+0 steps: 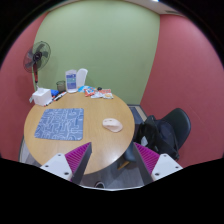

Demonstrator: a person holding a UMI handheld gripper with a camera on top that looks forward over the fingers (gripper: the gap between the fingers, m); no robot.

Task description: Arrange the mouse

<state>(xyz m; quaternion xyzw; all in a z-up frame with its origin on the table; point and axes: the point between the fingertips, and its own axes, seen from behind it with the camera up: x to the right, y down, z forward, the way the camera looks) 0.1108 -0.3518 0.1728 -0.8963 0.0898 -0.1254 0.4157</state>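
pale mouse (112, 125) lies on wooden table (90, 112).

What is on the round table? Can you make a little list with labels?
table: round, wooden
mouse: pale, on the table right of the mat
mat: blue-grey patterned, left of the mouse
claw: open, holding nothing, well short of the mouse
far side of table: white box, bottle, small items
chair: black, right of the table
fan: behind the table

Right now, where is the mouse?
The mouse lies on the round table, just right of the patterned mat, beyond the open gripper.
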